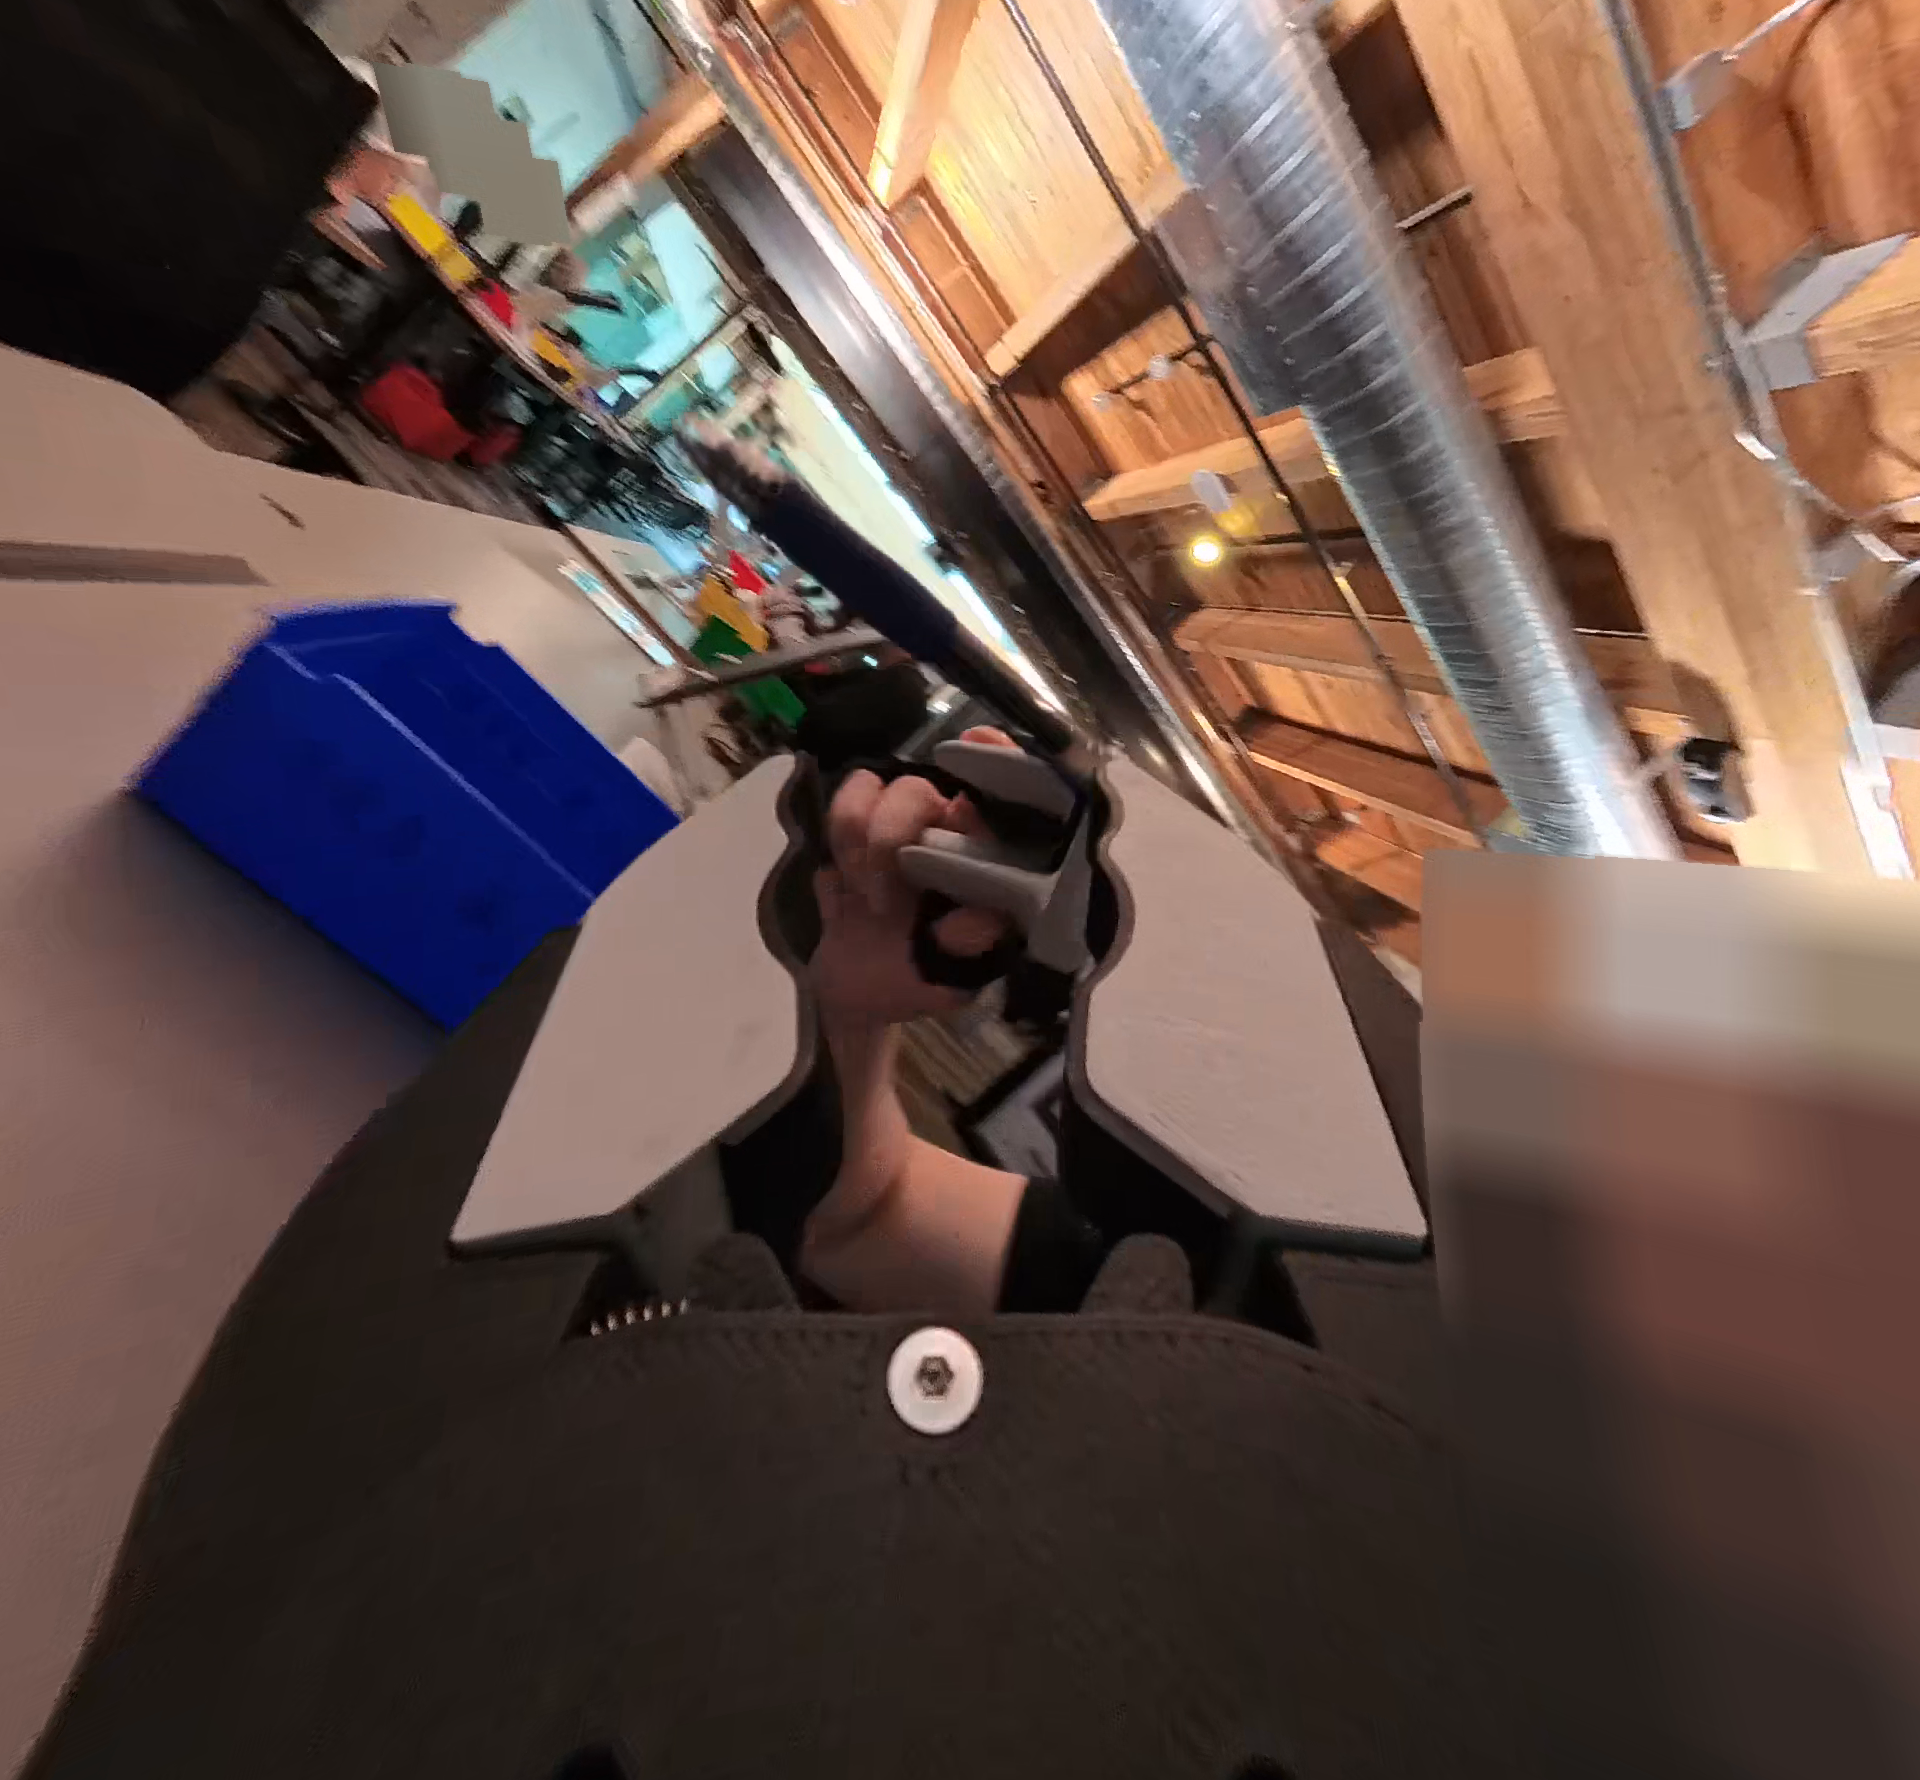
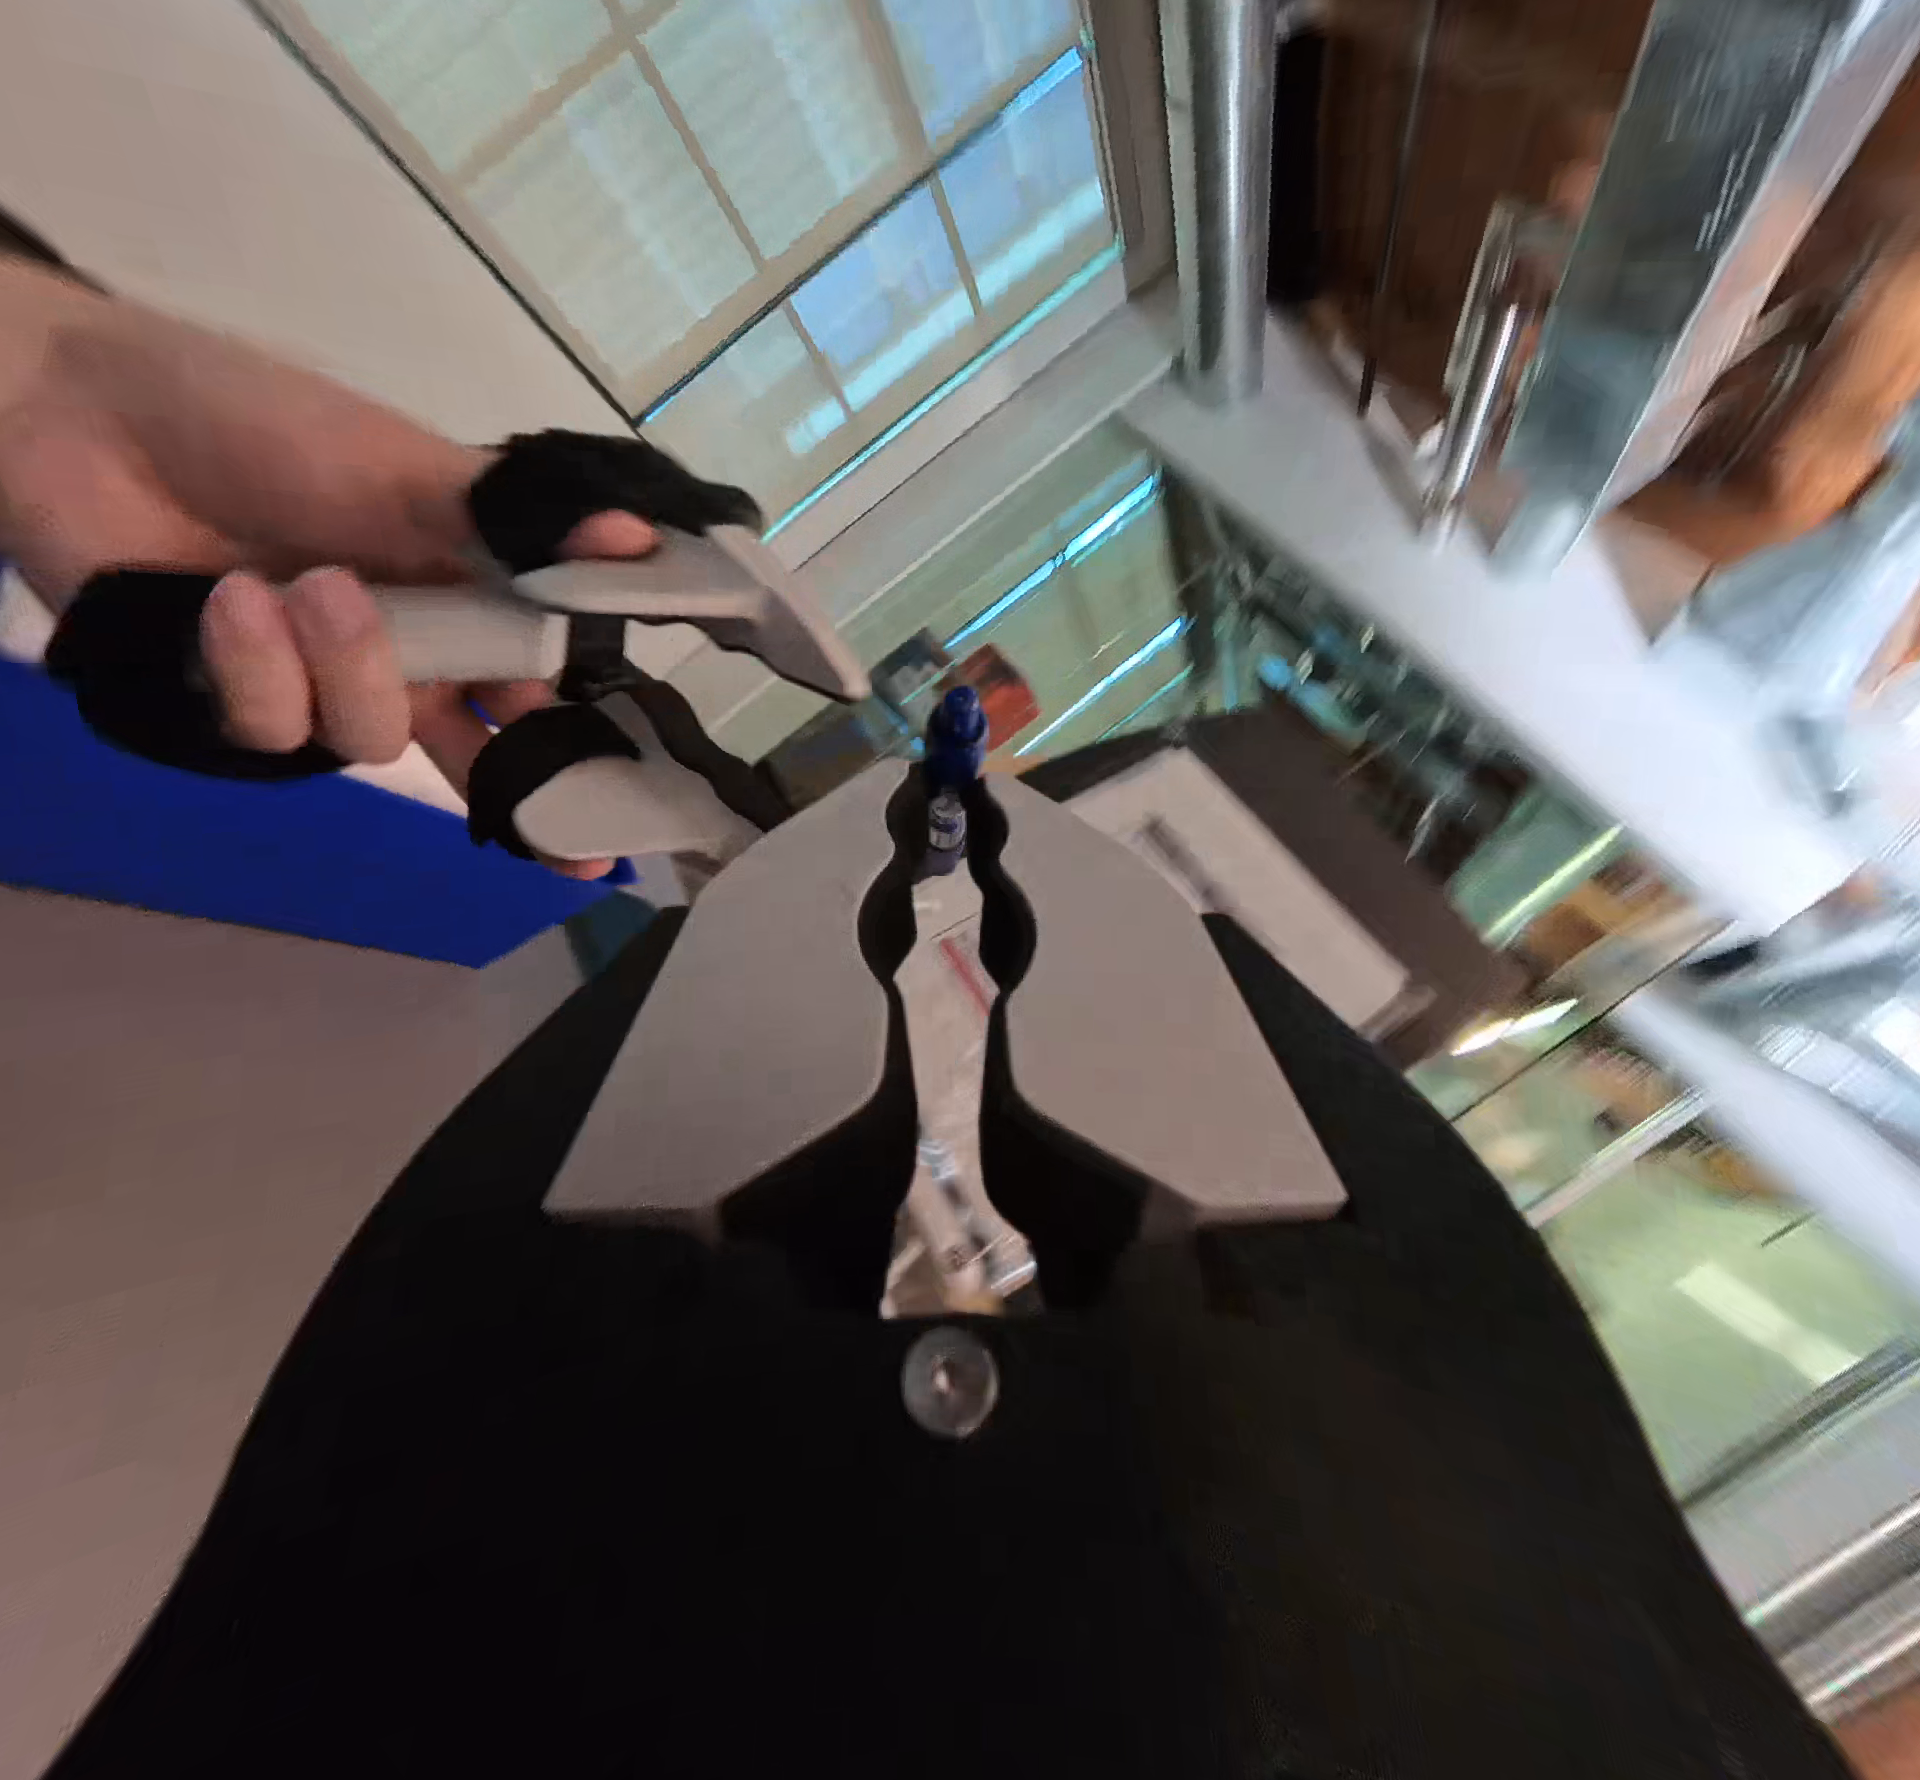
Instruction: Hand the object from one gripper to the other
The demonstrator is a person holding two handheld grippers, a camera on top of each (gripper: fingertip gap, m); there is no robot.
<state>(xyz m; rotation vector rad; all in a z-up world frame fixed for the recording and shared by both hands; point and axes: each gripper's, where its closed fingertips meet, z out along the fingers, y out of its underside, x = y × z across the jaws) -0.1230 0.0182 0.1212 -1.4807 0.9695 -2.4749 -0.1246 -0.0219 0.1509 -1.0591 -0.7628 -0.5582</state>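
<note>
A slim blue pen with a clear barrel is clamped between the fingers of my right gripper, which is shut on it. The blue end pokes out past the fingertips. My left gripper shows in the right wrist view, held by a hand, open, with its upper fingertip just left of the pen's end and not touching it. In the left wrist view my left gripper is open and empty. Beyond it the right gripper holds the blurred pen, which slants up to the left.
A blue plastic bin stands on the pale table to the left and also shows in the right wrist view. Both grippers are raised above the table. Cluttered shelves, a window wall and ceiling ducts lie far behind. Some 5 cm of space lies between my two pairs of fingers.
</note>
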